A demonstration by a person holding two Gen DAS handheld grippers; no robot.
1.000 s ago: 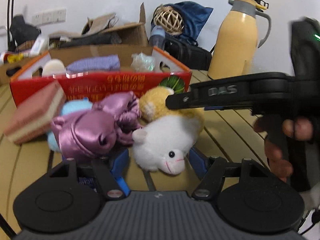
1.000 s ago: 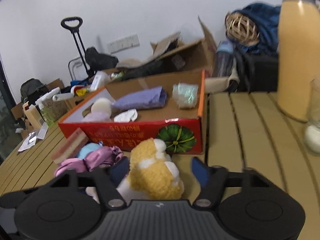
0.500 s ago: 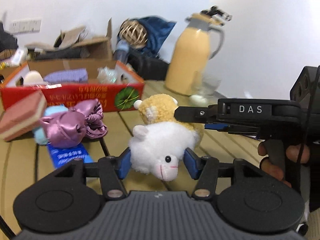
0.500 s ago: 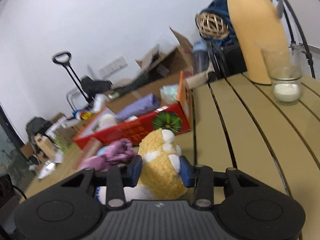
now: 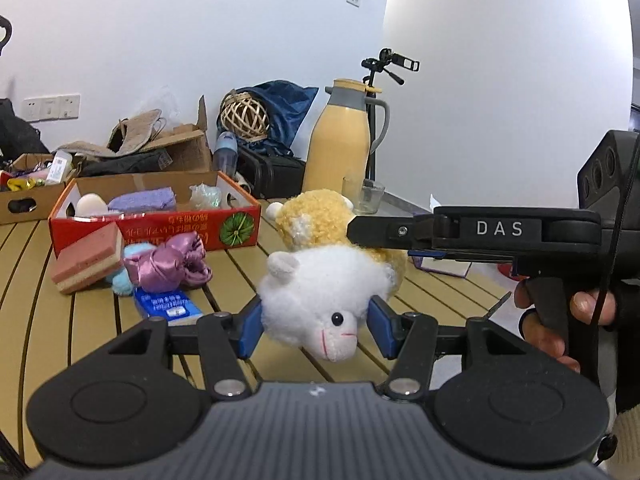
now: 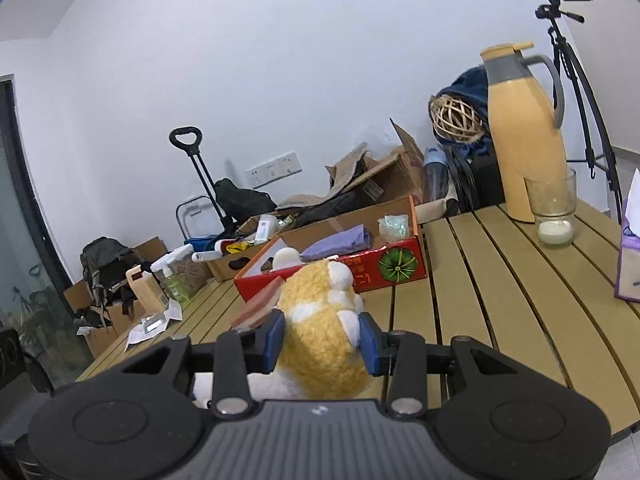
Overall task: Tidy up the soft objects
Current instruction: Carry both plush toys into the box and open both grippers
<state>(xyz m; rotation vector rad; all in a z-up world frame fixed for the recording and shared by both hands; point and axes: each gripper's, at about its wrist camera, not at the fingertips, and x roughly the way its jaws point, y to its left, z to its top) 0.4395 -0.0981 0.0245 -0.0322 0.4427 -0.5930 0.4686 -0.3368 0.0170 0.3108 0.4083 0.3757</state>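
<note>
Two plush toys in hand: left gripper [image 5: 316, 330] clamps white lamb [image 5: 320, 300], right gripper [image 6: 322, 336] clamps yellow plush [image 6: 324, 348]. Likely next: carry both to red box [image 5: 168, 232], release inside.

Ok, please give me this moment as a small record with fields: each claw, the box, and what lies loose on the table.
left claw: shut on white plush
right claw: shut on yellow plush
red box: open, on table, holds purple cloth
loose by box: pink sponge, purple satin bundle
</note>
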